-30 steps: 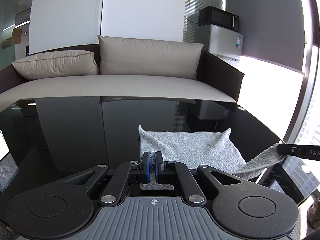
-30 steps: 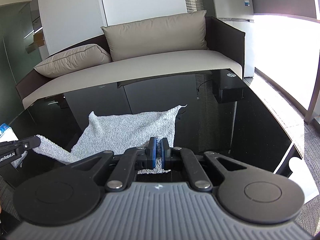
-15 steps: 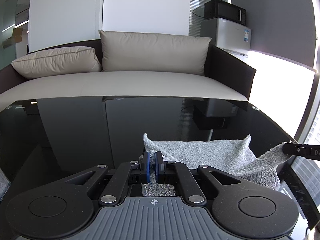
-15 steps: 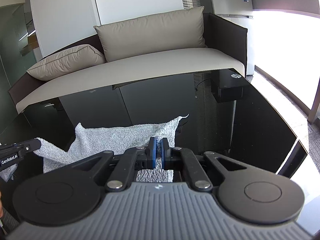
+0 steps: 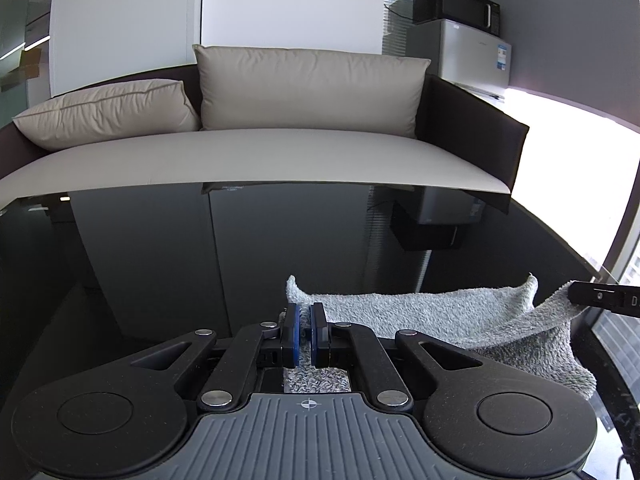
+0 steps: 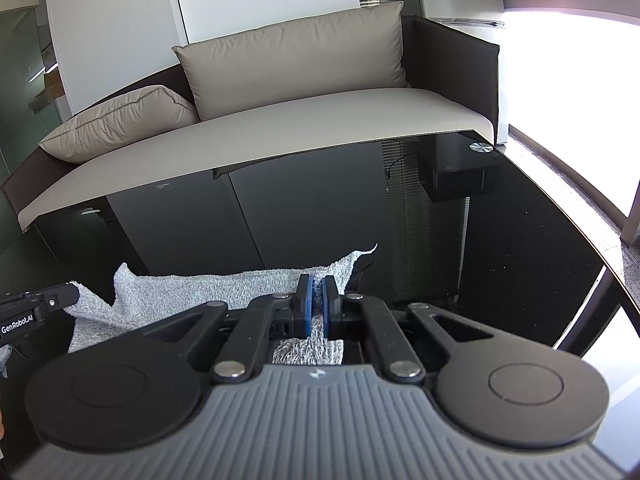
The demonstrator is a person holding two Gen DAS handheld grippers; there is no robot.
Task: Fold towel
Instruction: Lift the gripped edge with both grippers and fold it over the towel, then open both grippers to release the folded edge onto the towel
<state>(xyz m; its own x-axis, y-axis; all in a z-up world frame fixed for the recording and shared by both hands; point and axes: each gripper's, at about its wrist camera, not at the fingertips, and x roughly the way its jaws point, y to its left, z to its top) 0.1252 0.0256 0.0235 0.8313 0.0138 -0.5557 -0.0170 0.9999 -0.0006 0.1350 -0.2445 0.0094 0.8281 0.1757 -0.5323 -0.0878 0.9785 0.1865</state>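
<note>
Since a second ago both hands have carried the towel point(image 5: 432, 312) forward and a little lower, so less of the flat cloth shows beyond the fingers and the sofa point(image 5: 256, 160) looms larger; the left gripper point(image 5: 305, 322) has its fingers pinched tight on the towel's left corner, and the right gripper point(image 6: 316, 304) is likewise clamped on the right corner; the cloth between them sags over the part lying on the near right of the desk point(image 5: 160, 264). This looks like the first fold, the near edge being brought over toward the far edge; next, both corners likely need lowering onto the far corners, kept level with each other, before the fingers let go. The desk is glossy black and mirrors the room; beyond it stand the beige sofa with cushions, a small fridge point(image 5: 460, 56) topped by a microwave point(image 5: 456, 6), and a bright window at right.
</note>
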